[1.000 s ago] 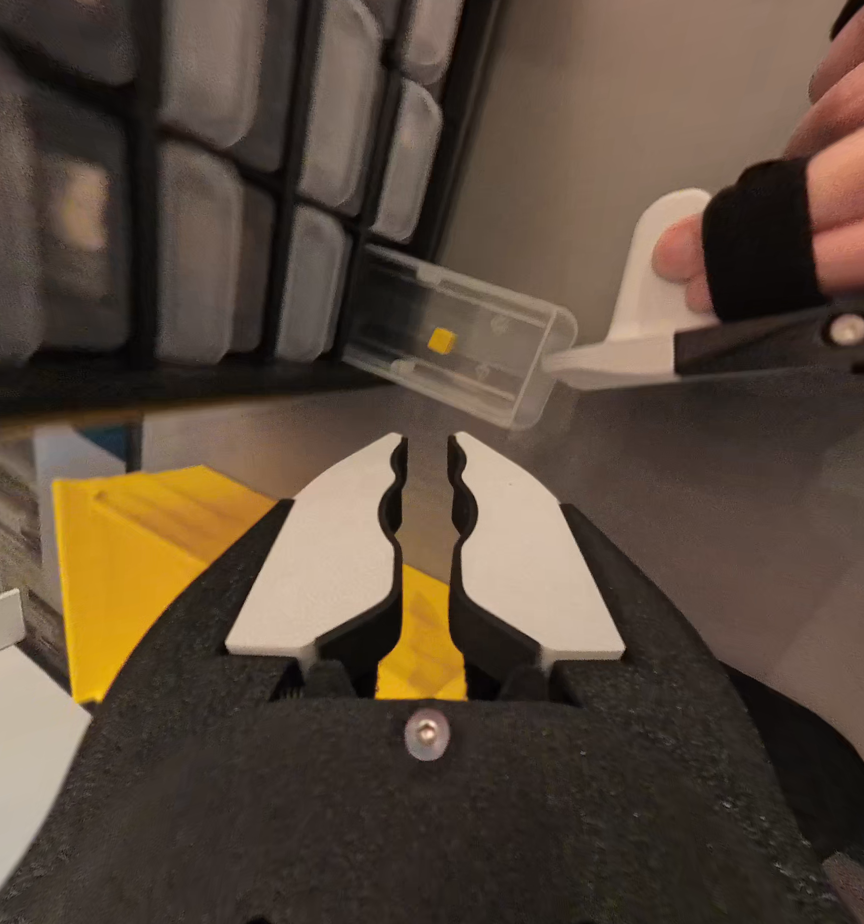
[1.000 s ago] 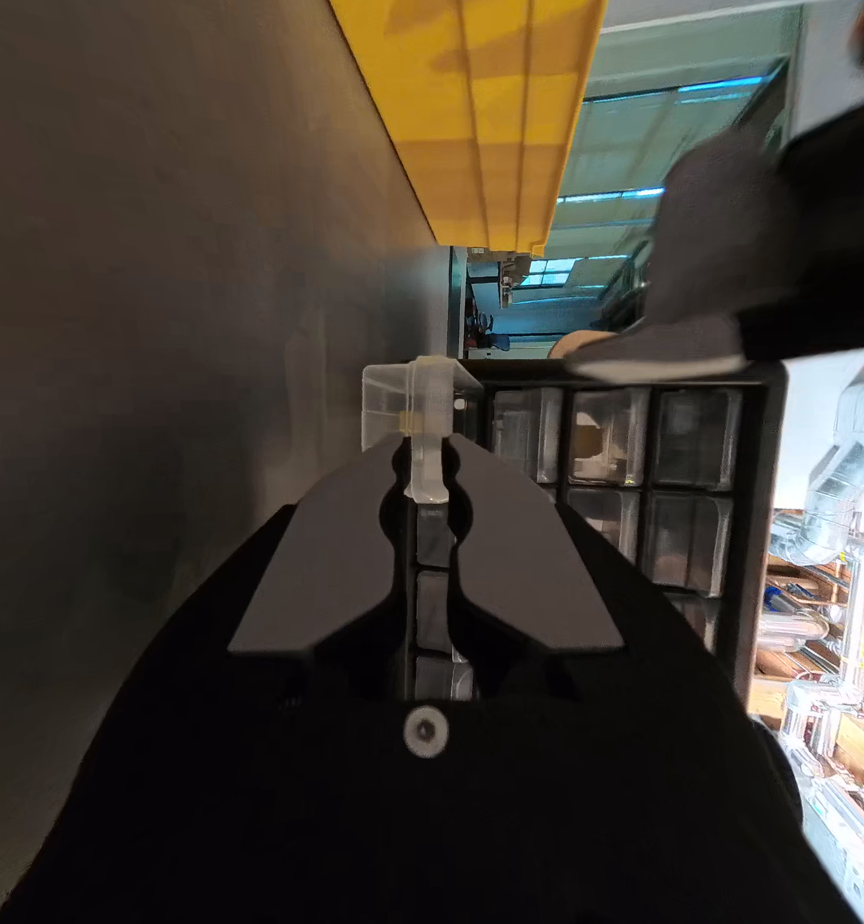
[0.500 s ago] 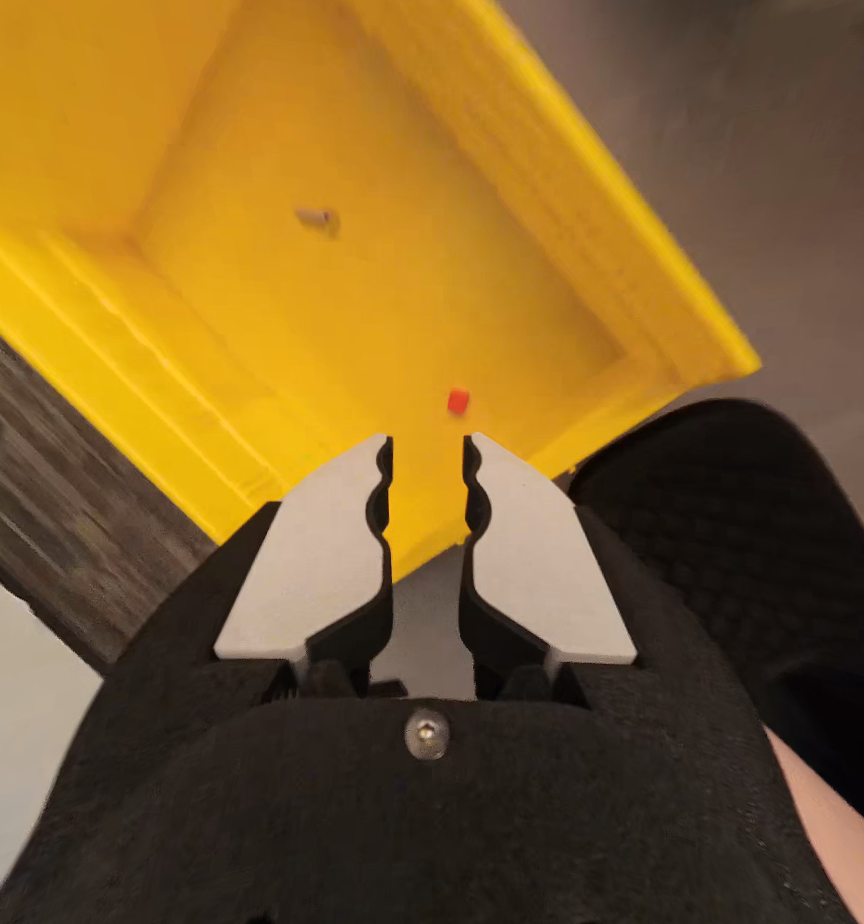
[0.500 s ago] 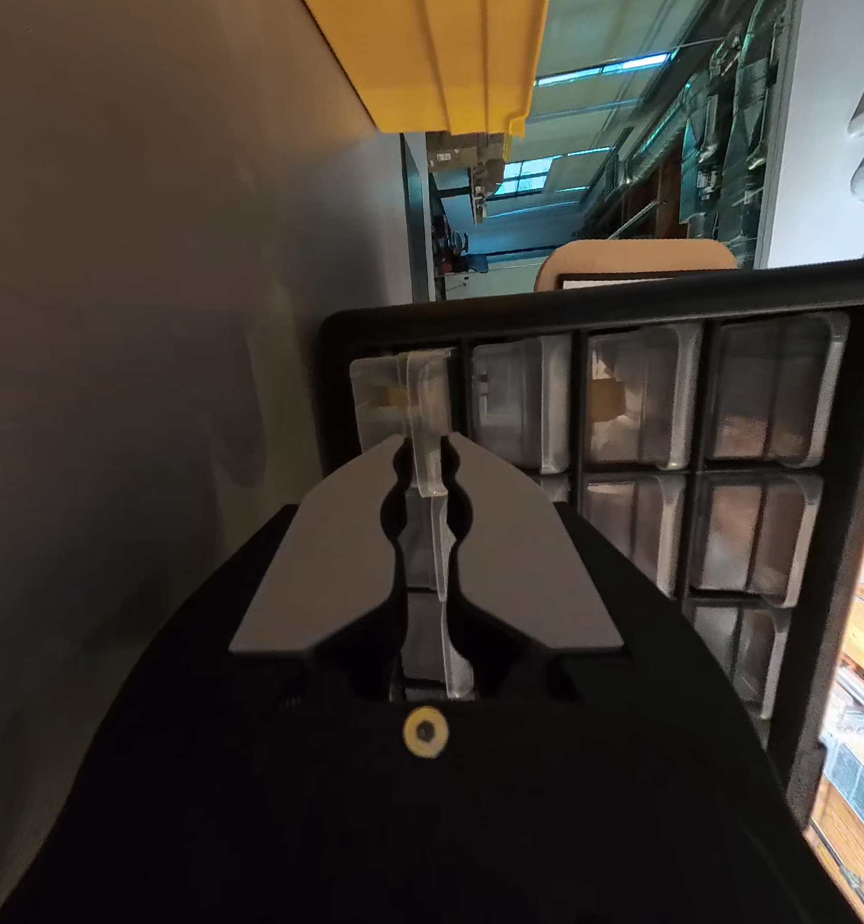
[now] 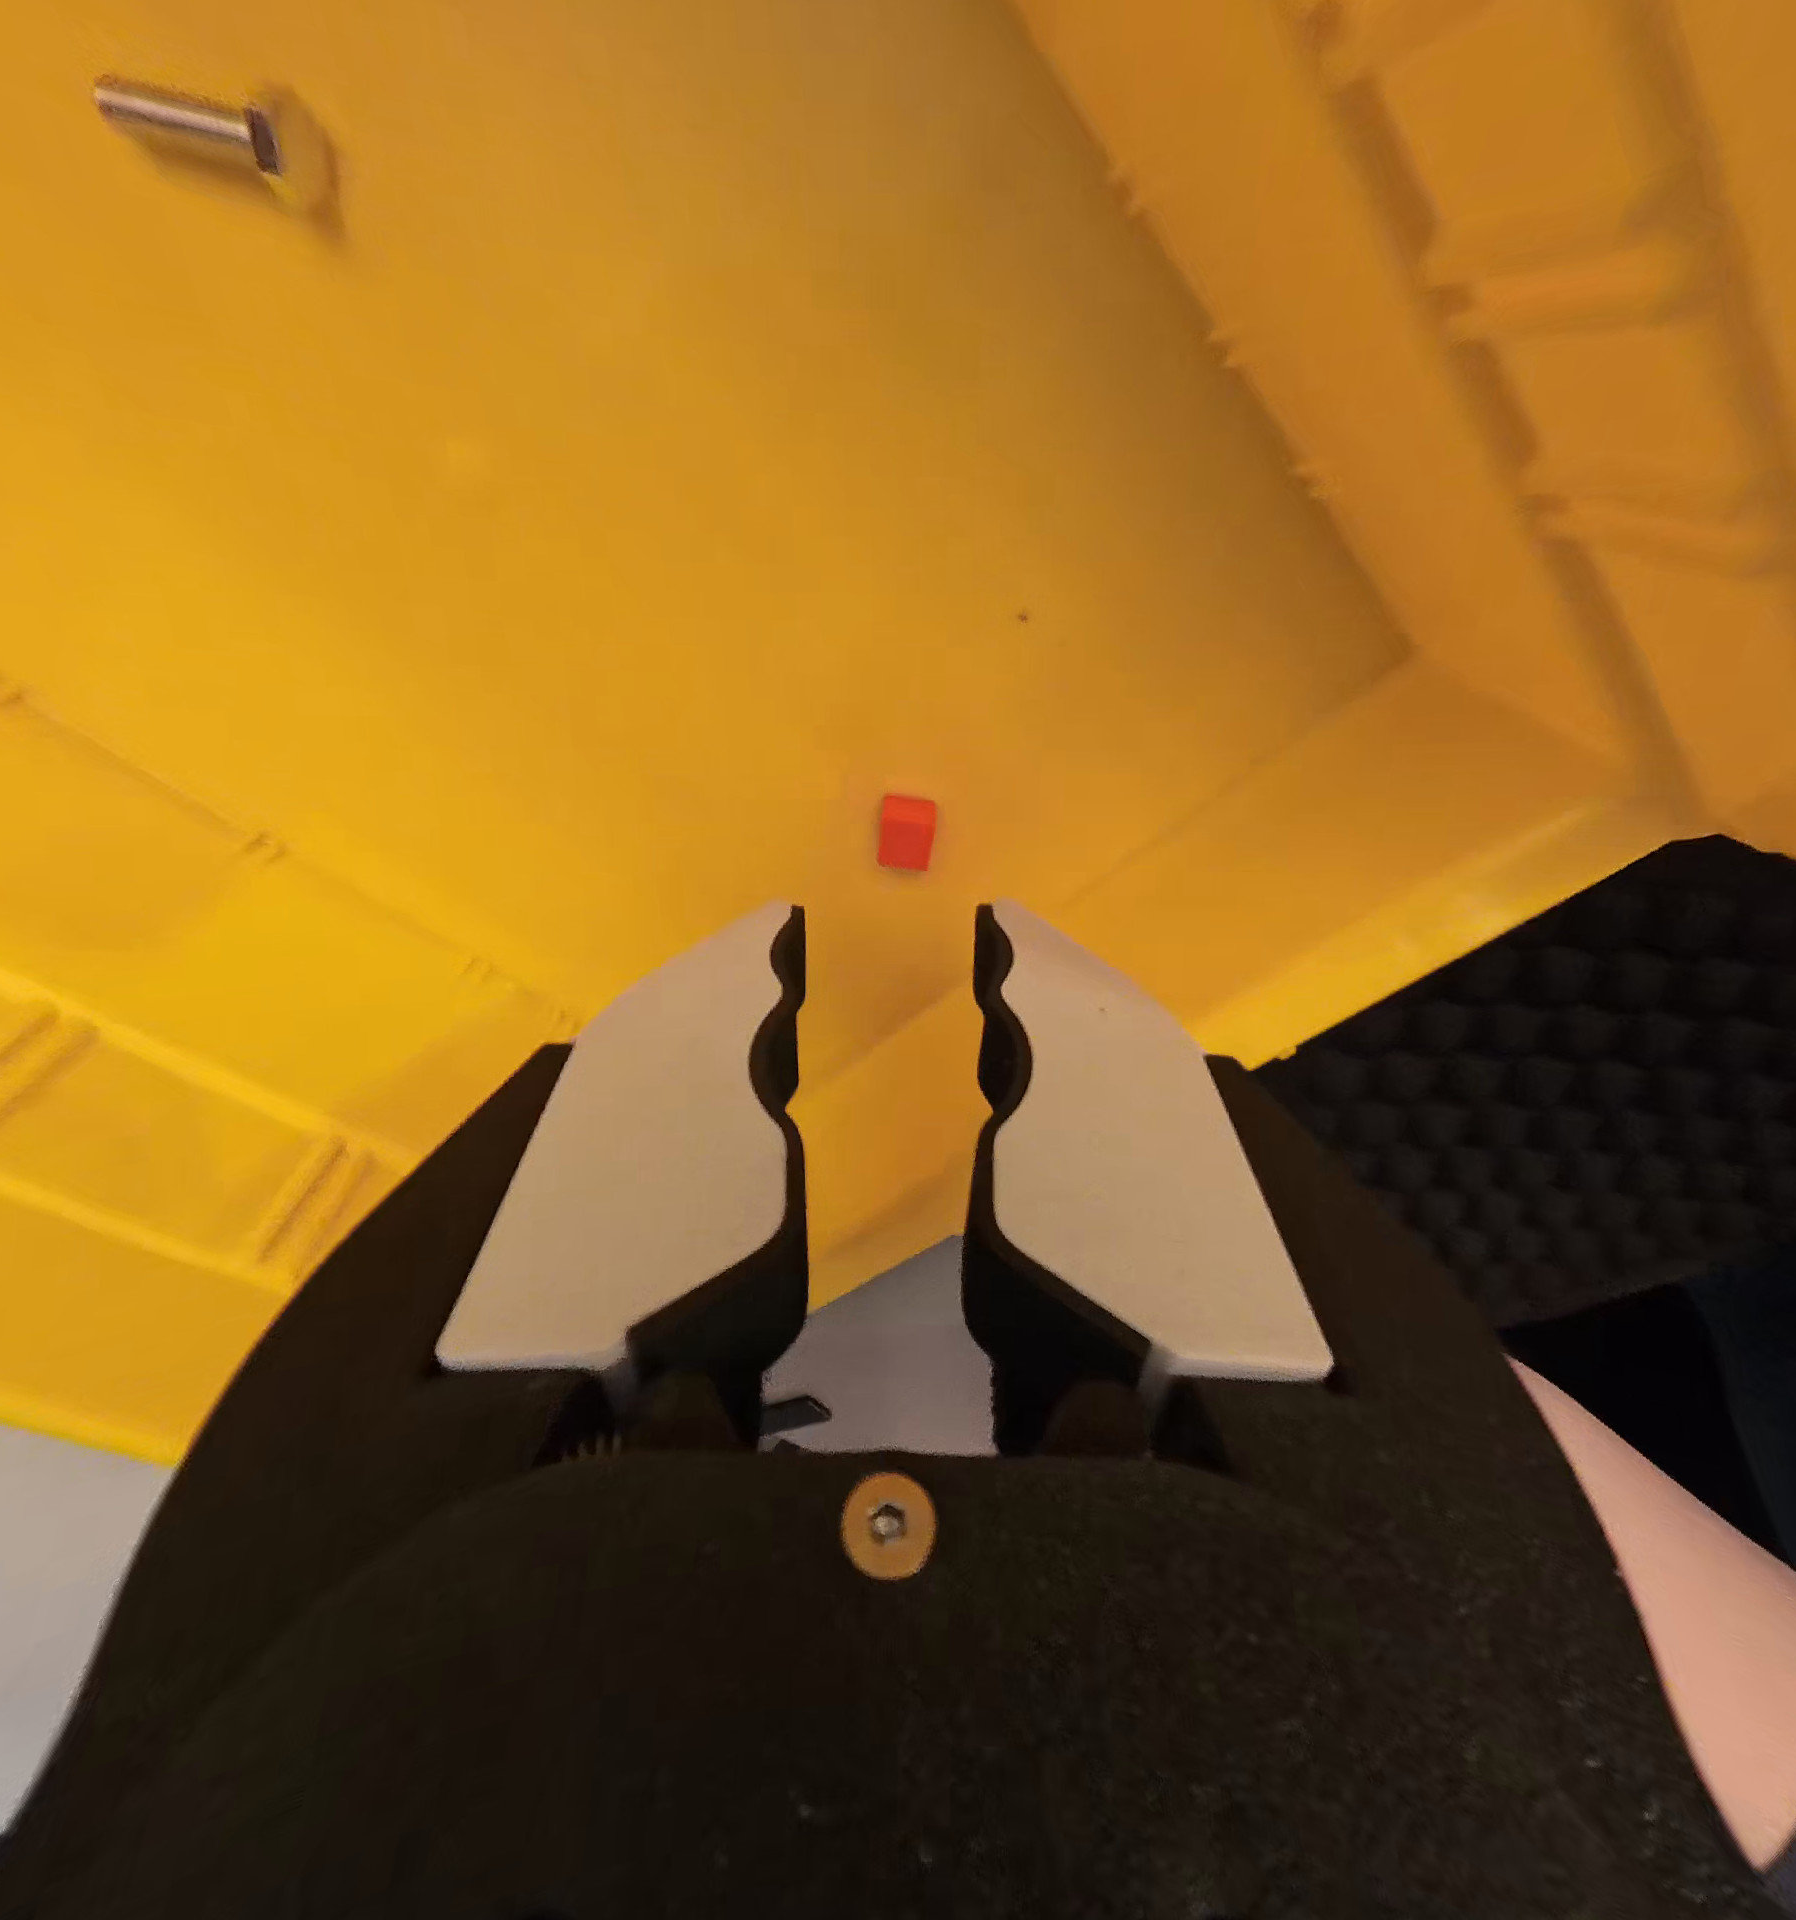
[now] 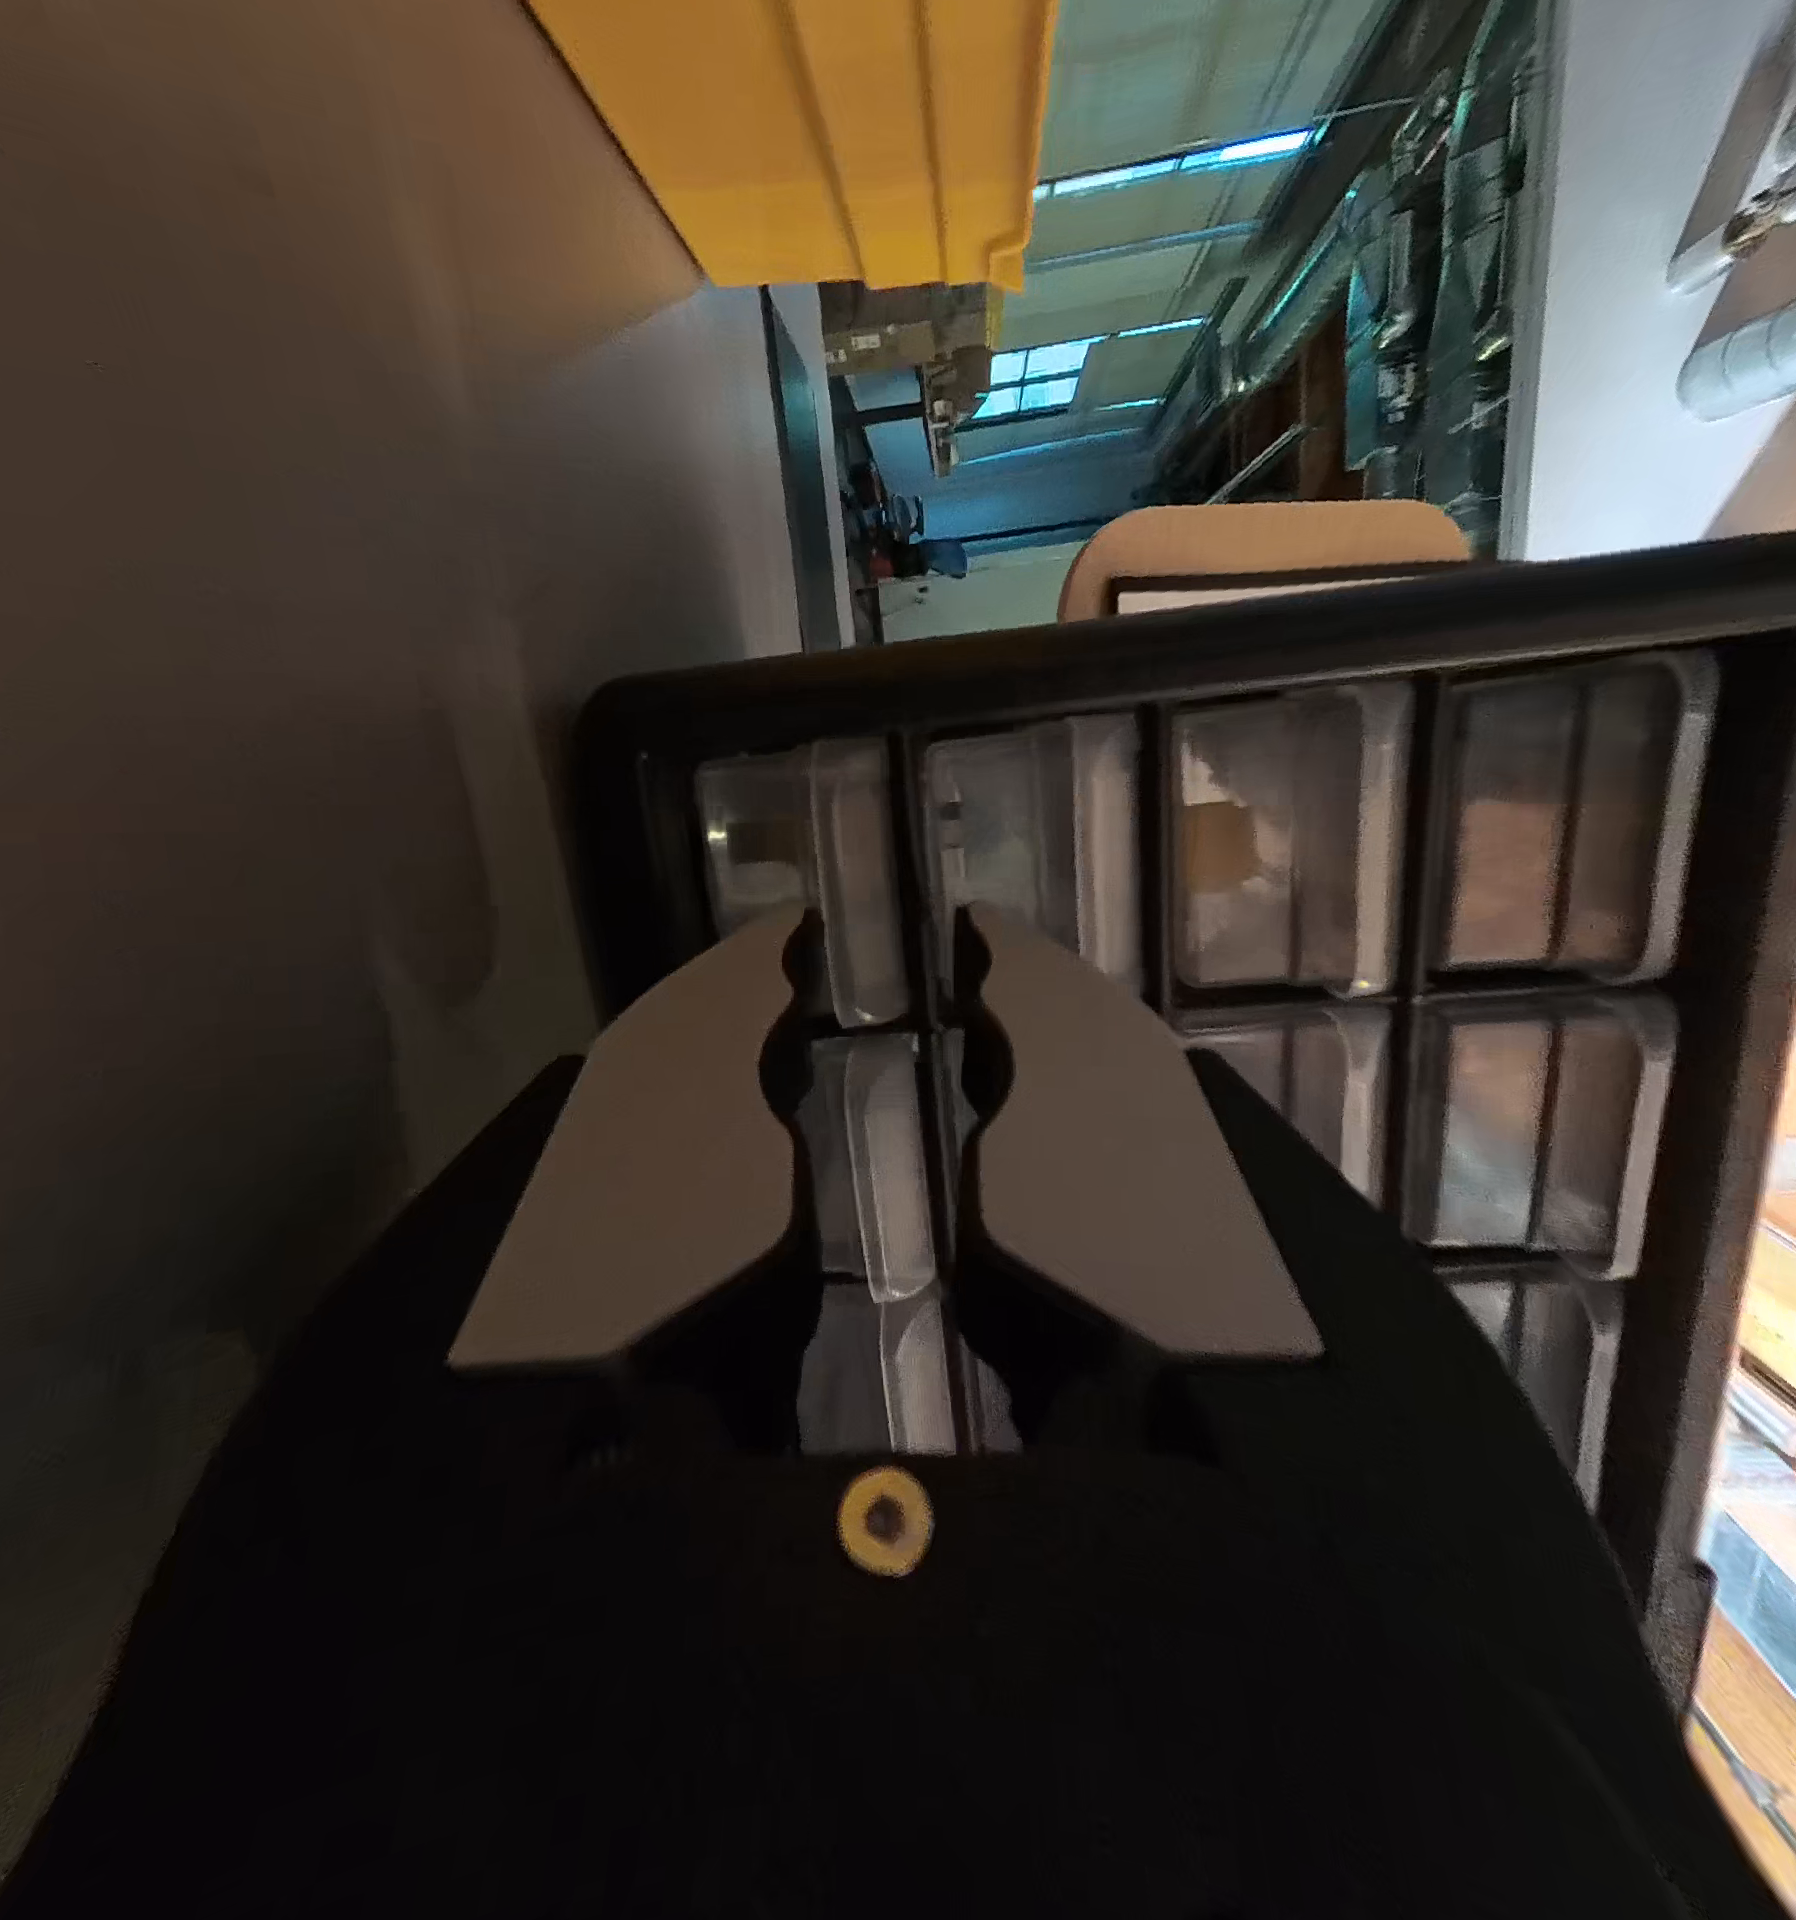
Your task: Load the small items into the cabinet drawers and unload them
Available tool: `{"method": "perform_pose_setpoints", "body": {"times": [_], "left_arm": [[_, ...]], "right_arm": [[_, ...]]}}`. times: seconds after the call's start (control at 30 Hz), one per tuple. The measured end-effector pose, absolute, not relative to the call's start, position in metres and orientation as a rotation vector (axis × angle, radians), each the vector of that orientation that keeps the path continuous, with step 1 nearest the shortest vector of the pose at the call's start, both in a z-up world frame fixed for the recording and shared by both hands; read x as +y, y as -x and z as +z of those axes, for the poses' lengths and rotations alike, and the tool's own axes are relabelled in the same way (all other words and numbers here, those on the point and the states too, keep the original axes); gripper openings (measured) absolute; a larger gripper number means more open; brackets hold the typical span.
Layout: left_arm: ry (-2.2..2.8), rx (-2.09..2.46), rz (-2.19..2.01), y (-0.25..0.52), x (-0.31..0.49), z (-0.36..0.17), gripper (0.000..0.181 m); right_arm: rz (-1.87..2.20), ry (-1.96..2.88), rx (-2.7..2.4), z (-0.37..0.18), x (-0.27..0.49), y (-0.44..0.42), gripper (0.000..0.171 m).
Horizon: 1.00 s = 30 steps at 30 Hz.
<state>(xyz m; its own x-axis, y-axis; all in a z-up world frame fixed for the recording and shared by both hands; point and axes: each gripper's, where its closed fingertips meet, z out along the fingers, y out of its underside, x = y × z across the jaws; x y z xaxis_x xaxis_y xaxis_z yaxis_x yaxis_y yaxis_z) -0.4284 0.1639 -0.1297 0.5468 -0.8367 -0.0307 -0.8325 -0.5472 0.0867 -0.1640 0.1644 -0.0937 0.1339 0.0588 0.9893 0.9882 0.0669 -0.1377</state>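
In the left wrist view my left gripper [image 5: 886,914] is open and empty, low over the floor of a yellow bin [image 5: 561,468]. A small red cube [image 5: 906,831] lies on the bin floor just past my fingertips. A metal bolt [image 5: 187,125] lies at the bin's far left. In the right wrist view, which is rolled sideways, my right gripper [image 6: 878,920] is open at the black drawer cabinet [image 6: 1185,634]. The clear handle [image 6: 858,883] of the corner drawer stands between my fingers and is not pinched. The drawer sits pushed into its slot, with a small dim item [image 6: 759,842] inside.
The cabinet holds several clear drawers [image 6: 1289,831], all pushed in. The yellow bin [image 6: 852,135] stands on the grey table beside the cabinet. A black foam pad [image 5: 1559,1091] lies past the bin's corner. A person's arm [image 5: 1704,1662] shows at the lower right. The tips of one gripper are about 25 cm away from the tips of the other.
My left gripper swung from the cabinet to over the yellow bin and opened wider. My right gripper pushed the clear drawer into the cabinet, then opened off its handle.
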Motion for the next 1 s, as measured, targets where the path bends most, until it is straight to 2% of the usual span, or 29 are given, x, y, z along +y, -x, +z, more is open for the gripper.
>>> {"method": "perform_pose_setpoints", "body": {"times": [0.27,0.67,1.0], "left_arm": [[-2.637,-1.509,-0.08,0.426,0.166,-0.144,0.025],[-2.57,-1.522,-0.13,0.429,0.166,-0.154,0.01],[-2.575,-1.592,-0.098,0.427,0.166,-0.145,0.01]], "right_arm": [[-0.974,1.331,-1.144,-0.09,0.138,0.141,0.025],[-0.93,1.446,-1.05,-0.089,0.143,0.111,0.025],[-0.9,1.455,-1.059,-0.091,0.143,0.115,0.023]]}}
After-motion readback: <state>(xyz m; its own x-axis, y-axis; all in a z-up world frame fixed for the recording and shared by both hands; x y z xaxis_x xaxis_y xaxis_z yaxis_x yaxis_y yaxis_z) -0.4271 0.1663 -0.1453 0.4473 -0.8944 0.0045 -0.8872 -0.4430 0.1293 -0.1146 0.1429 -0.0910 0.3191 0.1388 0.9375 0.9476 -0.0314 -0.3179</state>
